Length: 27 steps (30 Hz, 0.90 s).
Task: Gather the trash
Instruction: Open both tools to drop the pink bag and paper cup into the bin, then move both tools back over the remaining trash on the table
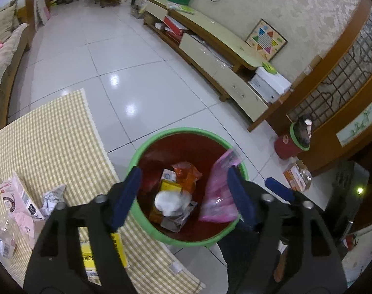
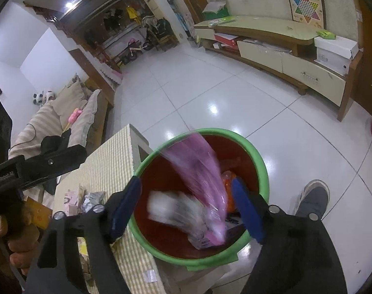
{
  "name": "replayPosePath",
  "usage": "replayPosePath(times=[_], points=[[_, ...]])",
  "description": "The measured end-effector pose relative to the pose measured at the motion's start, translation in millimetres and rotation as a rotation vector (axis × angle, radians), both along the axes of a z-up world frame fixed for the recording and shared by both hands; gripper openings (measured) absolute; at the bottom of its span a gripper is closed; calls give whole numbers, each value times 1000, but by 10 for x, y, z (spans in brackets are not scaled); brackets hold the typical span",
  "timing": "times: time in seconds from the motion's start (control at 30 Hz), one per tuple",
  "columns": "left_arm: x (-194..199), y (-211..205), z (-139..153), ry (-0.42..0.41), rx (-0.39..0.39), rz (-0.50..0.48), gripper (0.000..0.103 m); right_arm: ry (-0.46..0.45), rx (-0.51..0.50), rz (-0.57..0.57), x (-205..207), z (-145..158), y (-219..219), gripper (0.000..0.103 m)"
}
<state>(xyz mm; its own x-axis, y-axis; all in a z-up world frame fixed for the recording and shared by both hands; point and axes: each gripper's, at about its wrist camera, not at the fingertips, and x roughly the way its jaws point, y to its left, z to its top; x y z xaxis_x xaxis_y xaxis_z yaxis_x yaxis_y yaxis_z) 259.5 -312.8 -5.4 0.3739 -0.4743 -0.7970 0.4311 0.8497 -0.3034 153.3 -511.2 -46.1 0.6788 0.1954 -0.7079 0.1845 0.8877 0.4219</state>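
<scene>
A red bin with a green rim (image 1: pixel 146 144) stands on the floor beside the table and holds several wrappers. It also shows in the right wrist view (image 2: pixel 262 161). A pink plastic bag (image 1: pixel 217 191) lies loose inside the bin, blurred with motion in the right wrist view (image 2: pixel 198 166). My left gripper (image 1: pixel 184 193) is open and empty above the bin. My right gripper (image 2: pixel 186 204) is open above the bin, with the bag between its fingers but not gripped. A pink carton (image 1: pixel 14 198), crumpled paper (image 1: pixel 52 197) and a yellow packet (image 1: pixel 87 254) lie on the table.
The table has a yellow checked cloth (image 1: pixel 51 142), left of the bin. A second red bin (image 1: pixel 291 142) stands by the wooden partition. A low TV cabinet (image 1: pixel 210 49) runs along the far wall. A sofa (image 2: pixel 63 117) is at left. A person's shoe (image 2: pixel 311 198) is right of the bin.
</scene>
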Motion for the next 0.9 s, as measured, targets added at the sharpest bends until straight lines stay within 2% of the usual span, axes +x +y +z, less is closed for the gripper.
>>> replayPosePath(times=[0.13,0.2,0.47,0.9], points=[[19,165,22,4,-12,42,85,-3,-11,-10,-24,22,30,87],[9,266,73,-11,-12,65,98,-6,-22,-13,-34,50,62,94],[-168,786,293,-70,8,145,98,-32,-74,40,-82,272,425,96],[-760,2384,365,-65,59,331,98,-59,-131,228,-135,412,1554,96]])
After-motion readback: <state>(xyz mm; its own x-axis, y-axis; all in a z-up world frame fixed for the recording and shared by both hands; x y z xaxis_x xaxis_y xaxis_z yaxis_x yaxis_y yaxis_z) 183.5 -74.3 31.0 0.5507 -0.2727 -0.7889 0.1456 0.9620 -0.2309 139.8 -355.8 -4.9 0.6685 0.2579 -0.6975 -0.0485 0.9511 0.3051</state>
